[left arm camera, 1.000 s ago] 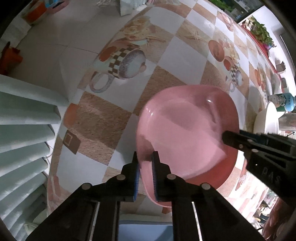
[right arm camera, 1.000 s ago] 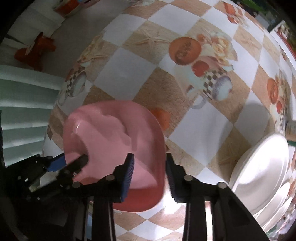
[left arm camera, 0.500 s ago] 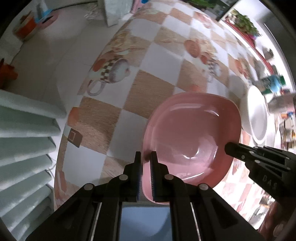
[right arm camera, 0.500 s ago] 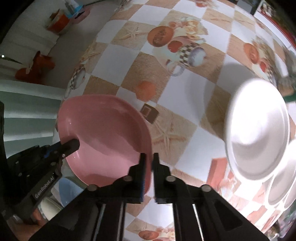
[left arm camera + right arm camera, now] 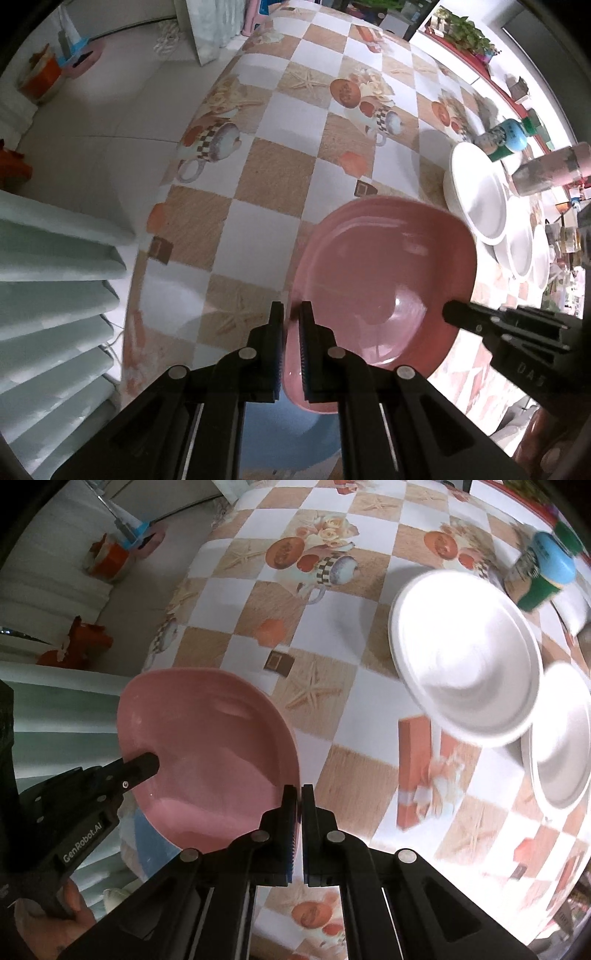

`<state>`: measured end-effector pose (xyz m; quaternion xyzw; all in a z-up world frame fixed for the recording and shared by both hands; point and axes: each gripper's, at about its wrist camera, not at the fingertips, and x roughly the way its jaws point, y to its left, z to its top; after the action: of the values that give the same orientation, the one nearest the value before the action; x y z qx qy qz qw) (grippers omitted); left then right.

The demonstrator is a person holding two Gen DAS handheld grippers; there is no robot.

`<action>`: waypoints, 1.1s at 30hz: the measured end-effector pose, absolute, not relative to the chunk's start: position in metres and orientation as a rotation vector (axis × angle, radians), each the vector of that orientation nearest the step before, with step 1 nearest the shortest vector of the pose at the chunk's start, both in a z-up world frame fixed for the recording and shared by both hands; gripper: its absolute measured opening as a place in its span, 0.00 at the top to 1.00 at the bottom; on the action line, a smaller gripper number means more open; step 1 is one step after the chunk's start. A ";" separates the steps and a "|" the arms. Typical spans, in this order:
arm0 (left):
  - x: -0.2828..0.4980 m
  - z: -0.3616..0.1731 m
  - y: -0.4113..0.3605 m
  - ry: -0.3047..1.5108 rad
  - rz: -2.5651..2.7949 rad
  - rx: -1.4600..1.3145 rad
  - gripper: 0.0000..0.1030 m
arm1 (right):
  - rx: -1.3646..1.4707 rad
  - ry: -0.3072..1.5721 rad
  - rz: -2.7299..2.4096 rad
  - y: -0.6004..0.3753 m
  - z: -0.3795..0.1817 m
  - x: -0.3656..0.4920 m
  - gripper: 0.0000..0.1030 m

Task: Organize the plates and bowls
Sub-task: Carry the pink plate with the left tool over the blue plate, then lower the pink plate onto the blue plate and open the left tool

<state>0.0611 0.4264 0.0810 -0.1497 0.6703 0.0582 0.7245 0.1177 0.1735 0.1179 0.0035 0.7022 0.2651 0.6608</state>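
Note:
A pink bowl (image 5: 380, 273) is held above the checkered table. My left gripper (image 5: 291, 317) is shut on its near left rim. My right gripper (image 5: 299, 797) is shut on the bowl's (image 5: 207, 760) opposite rim; its finger also shows in the left wrist view (image 5: 465, 314). The left gripper's finger shows in the right wrist view (image 5: 140, 768). A blue dish (image 5: 288, 439) lies under the pink bowl, mostly hidden. White plates (image 5: 465, 657) stand to the right; they also show in the left wrist view (image 5: 480, 192).
A checkered tablecloth (image 5: 280, 177) with cup prints covers the table. A blue-capped jar (image 5: 506, 136) and a pink tumbler (image 5: 546, 173) stand behind the white plates. A pale slatted rack (image 5: 55, 295) is at the left, off the table edge.
The pink bowl has risen and moved toward me with both grippers on it. The right gripper, open a second ago, has shut on the rim. More of the table and white plates shows.

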 end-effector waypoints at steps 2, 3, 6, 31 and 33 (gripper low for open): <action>0.053 0.086 0.429 1.493 0.133 -0.326 0.92 | 0.023 1.606 0.607 0.170 0.121 0.104 0.96; 0.047 0.089 0.429 1.499 0.136 -0.320 0.92 | 0.030 1.623 0.614 0.167 0.122 0.097 0.96; 0.030 0.091 0.430 1.519 0.145 -0.287 0.92 | 0.044 1.674 0.633 0.177 0.119 0.074 0.95; -0.032 0.065 0.441 1.599 0.301 -0.255 0.57 | -0.042 1.703 0.760 0.202 0.115 0.018 0.60; -0.032 0.069 0.441 1.591 0.305 -0.252 0.57 | -0.012 1.693 0.772 0.200 0.117 0.019 0.54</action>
<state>-0.0319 0.4413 0.0687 -0.1123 0.7095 0.1360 0.6823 0.0189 0.2004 0.1172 -0.0050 0.7297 0.3325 0.5974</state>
